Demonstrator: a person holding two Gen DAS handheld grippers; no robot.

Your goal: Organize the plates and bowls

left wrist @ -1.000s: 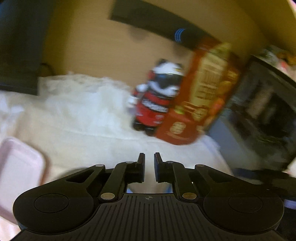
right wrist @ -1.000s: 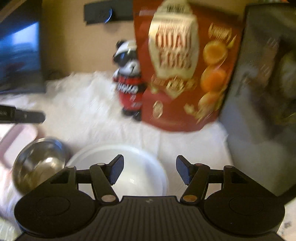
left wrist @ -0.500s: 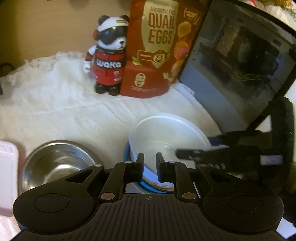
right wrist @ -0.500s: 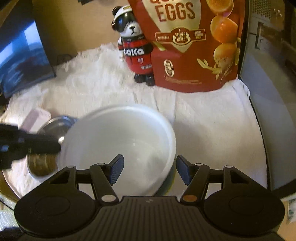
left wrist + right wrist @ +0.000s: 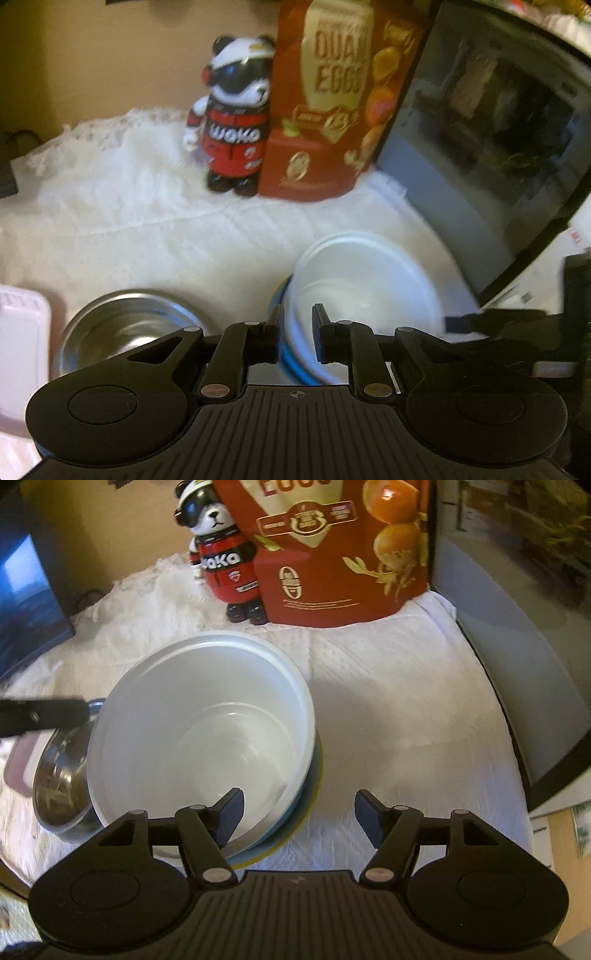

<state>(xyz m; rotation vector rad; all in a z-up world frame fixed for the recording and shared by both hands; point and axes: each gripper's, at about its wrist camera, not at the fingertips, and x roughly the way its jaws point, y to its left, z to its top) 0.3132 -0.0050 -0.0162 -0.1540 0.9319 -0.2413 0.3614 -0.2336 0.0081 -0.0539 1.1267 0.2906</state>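
The left gripper [image 5: 295, 334] pinches the white bowl [image 5: 201, 734] rim. The right gripper [image 5: 299, 819], just widened, holds nothing; close it gently on the near rim.

I see open white cloth [image 5: 399, 709] right of the white bowl [image 5: 207, 731]. The steel bowl [image 5: 61, 782] crowds its left side; behind, the panda figure [image 5: 225, 557] and quail egg bag [image 5: 340, 550] block passage, and the dark-glass appliance [image 5: 517, 627] walls the right.

At the lower centre of the frame the left gripper [image 5: 295, 334] is clamped on the near rim of the white bowl [image 5: 364, 280]; a steel bowl [image 5: 125, 328] sits at lower left.
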